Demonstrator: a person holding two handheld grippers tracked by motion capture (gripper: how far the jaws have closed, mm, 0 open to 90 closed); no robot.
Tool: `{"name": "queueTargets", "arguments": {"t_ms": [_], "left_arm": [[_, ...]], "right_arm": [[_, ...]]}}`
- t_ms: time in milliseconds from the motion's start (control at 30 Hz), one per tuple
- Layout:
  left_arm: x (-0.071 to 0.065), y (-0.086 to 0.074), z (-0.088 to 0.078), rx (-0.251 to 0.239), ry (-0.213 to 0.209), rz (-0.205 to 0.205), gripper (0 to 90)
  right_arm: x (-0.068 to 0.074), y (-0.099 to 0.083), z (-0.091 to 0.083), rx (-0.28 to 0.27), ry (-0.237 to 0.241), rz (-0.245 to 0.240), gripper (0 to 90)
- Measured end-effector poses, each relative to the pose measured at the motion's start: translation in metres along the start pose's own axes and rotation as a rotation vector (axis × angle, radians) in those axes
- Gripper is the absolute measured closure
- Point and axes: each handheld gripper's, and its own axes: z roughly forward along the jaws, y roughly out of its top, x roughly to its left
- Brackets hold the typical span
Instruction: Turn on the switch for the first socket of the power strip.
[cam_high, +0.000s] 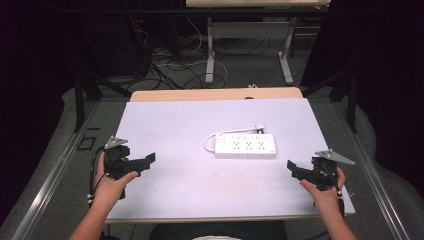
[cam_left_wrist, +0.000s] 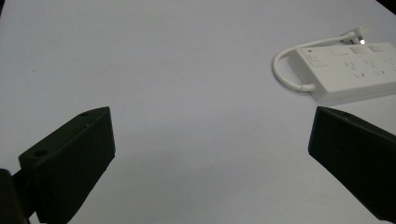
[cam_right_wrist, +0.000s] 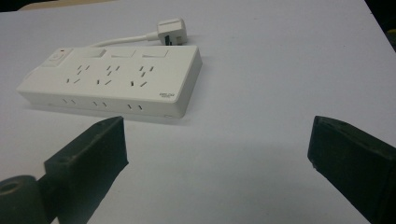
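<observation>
Untouched at mid-table: white power strip (cam_high: 245, 145), cord (cam_high: 215, 137) looped beside it. Left gripper (cam_high: 145, 162) and right gripper (cam_high: 294, 171), jaws wide and empty, well apart on either side; all handling still ahead

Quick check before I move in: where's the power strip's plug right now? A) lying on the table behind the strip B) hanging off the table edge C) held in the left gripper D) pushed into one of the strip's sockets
A: the plug lies flat on the table just behind the power strip, its cable looping back to the strip's end.
</observation>
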Motion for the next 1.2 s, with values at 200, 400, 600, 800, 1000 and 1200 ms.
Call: {"name": "queueTargets", "arguments": {"t_ms": [200, 400, 600, 800, 1000, 1200], "left_arm": [[0.017, -0.016, 0.004, 0.017, 0.022, -0.04, 0.2], [0.032, -0.033, 0.01, 0.016, 0.036, -0.075, 0.2], [0.042, -0.041, 0.014, 0.018, 0.052, -0.095, 0.2], [0.047, -0.048, 0.018, 0.027, 0.078, -0.086, 0.2], [0.048, -0.052, 0.024, 0.052, 0.081, -0.065, 0.2], [0.048, -0.053, 0.029, 0.072, 0.054, -0.083, 0.2]], "right_arm": [[0.0, 0.0, 0.0, -0.001, 0.005, -0.001, 4.0], [-0.001, 0.0, 0.0, 0.002, 0.004, -0.001, 4.0], [-0.001, -0.001, 0.001, 0.007, -0.001, 0.005, 4.0], [-0.002, -0.001, 0.002, 0.008, 0.0, 0.004, 4.0], [-0.005, -0.002, 0.005, -0.008, -0.011, 0.001, 4.0], [-0.008, -0.002, 0.006, 0.011, -0.007, 0.002, 4.0]]}}
